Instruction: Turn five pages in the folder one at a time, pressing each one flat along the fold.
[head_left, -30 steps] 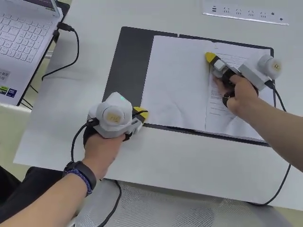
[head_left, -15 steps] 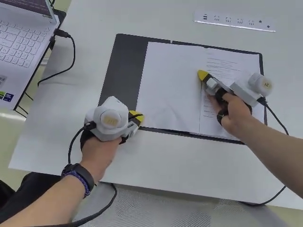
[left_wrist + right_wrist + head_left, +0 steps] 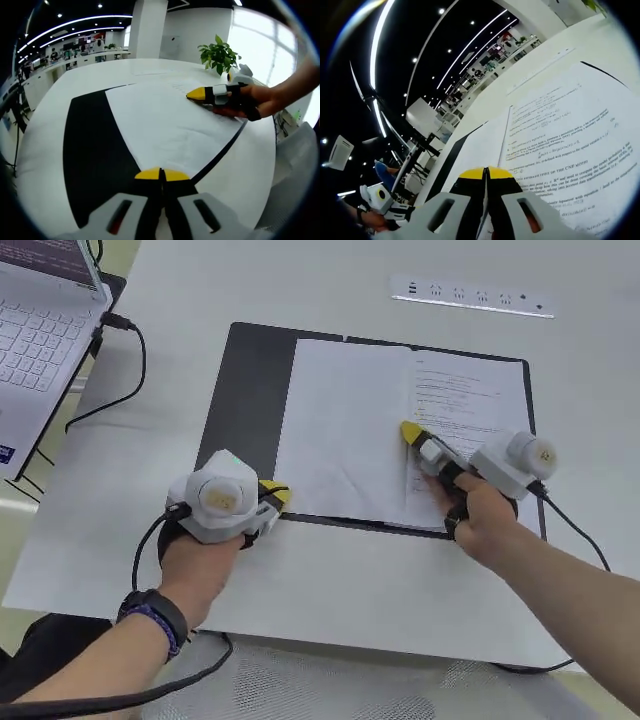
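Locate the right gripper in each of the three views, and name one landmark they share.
Head view: right gripper right of centre, on the open folder.
Left gripper view: right gripper at upper right.
Right gripper view: right gripper at bottom centre.
Shared landmark: the printed page.

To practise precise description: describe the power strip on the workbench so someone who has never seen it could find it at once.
Find the white workbench and the open black folder on it. Past the folder's far edge lies the power strip: a slim white bar with a row of sockets, unlike the broad laptop at the far left.
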Motion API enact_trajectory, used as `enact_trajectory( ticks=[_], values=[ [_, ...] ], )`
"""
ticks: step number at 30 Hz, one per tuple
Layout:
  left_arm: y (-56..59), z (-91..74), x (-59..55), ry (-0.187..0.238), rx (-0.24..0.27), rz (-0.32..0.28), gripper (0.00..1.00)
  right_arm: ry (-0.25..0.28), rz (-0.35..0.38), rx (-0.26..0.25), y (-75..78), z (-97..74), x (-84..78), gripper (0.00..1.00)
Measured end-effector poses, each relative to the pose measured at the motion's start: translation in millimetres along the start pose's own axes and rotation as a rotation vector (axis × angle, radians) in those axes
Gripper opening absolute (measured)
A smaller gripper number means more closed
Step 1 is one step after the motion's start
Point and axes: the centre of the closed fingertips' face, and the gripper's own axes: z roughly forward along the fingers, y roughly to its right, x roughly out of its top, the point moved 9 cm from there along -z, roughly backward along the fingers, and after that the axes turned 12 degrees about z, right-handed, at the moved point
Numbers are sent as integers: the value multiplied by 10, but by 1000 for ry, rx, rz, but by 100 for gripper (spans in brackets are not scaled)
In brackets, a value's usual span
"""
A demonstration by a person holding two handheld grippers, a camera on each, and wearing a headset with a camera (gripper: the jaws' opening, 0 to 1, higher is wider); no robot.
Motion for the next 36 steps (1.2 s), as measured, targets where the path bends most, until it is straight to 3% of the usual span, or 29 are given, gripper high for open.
enact_trajectory(
  ticks=[20,36],
  values=[
    [6,-10,-5,4,-8,8,0,-59,-9,17,-60,-397,-383,0],
    [14,-26,-9,11,-9,6,0,-91,2,21,52,-607,-559,0]
  ],
)
